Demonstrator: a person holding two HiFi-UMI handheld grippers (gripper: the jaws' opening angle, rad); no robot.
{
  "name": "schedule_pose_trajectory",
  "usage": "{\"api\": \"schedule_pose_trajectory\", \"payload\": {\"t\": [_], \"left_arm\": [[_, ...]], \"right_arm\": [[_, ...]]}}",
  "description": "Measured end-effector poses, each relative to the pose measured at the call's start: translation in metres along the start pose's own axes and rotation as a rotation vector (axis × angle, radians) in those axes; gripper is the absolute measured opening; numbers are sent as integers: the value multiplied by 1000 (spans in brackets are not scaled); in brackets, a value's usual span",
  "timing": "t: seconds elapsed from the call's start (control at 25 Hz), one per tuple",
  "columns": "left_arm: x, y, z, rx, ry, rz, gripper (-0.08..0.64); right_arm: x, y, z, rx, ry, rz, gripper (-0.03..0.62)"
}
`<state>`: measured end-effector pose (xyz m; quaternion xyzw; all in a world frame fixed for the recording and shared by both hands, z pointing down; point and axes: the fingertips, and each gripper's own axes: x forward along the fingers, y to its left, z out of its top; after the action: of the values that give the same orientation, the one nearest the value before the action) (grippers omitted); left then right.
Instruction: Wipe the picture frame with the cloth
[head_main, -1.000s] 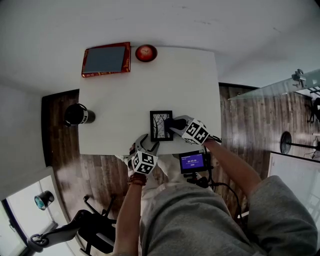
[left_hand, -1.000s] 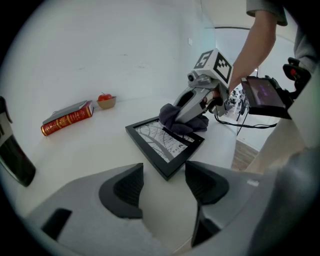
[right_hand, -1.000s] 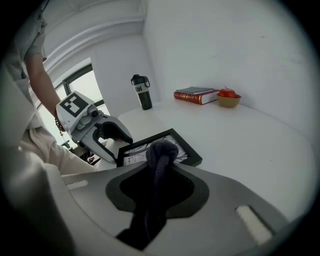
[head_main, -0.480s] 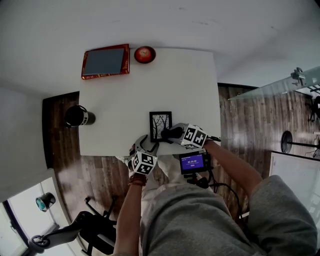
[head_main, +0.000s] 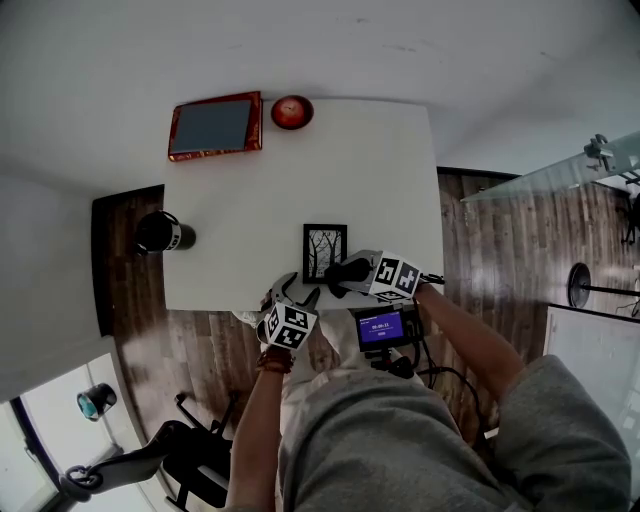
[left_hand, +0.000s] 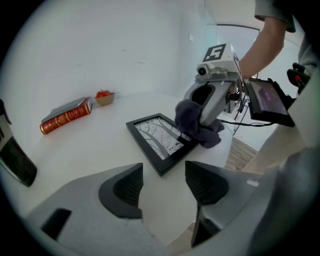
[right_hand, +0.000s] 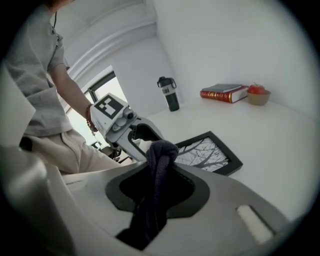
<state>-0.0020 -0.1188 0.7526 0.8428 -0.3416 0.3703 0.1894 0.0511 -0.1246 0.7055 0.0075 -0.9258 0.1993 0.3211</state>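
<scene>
We look steeply down on a white surface (head_main: 350, 170) with a person's two arms reaching in from below. A black picture frame (head_main: 324, 252) holding a print of bare trees lies flat near the surface's edge closest to the person.

The right gripper (head_main: 352, 270) is clamped on a dark bluish cloth (head_main: 343, 271). In the right gripper view we see the cloth (right_hand: 157, 175) bunched up and pinched between the two jaws, with the frame (right_hand: 207, 154) just beyond it. From the left gripper view, the cloth (left_hand: 196, 122) rests on the frame's (left_hand: 160, 141) right-hand edge, hanging from the right gripper (left_hand: 215, 85).

The left gripper (head_main: 300, 293) hovers near the frame's lower left corner, apart from it. Its jaws stand apart, and we see only bare surface between them (left_hand: 164, 182).

At the far side of the surface lie a red book (head_main: 215, 125) and, just beside it, a small bowl (head_main: 292, 111) holding something red. A dark bottle (head_main: 165, 233) stands at the surface's left edge, well apart from the frame. Near the person's body, just beside the right gripper, we see a small lit screen (head_main: 383, 327).
</scene>
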Motion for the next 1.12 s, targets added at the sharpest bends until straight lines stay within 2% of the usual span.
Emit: {"api": "schedule_pose_trajectory", "payload": {"t": [0.08, 0.28, 0.4, 0.56, 0.76, 0.92, 1.12], "left_arm": [[-10, -3, 8, 10, -21, -8, 273], [-46, -2, 49, 37, -147, -4, 273], [-69, 3, 90, 70, -248, 14, 270], [-116, 12, 159, 102, -432, 53, 260], [-191, 9, 218, 114, -645, 91, 240], [-255, 7, 252, 70, -822, 126, 214], [-318, 1, 264, 55, -933, 166, 194]], "right_arm": [[-17, -3, 17, 20, -94, -46, 103], [-74, -7, 66, 86, -357, -212, 106], [-115, -2, 91, 102, -492, -324, 106], [-162, 16, 119, 84, -627, -476, 106], [-205, 61, 159, 45, -755, -648, 106], [-231, 99, 185, 5, -819, -770, 106], [-245, 146, 211, -55, -853, -894, 106]]}}
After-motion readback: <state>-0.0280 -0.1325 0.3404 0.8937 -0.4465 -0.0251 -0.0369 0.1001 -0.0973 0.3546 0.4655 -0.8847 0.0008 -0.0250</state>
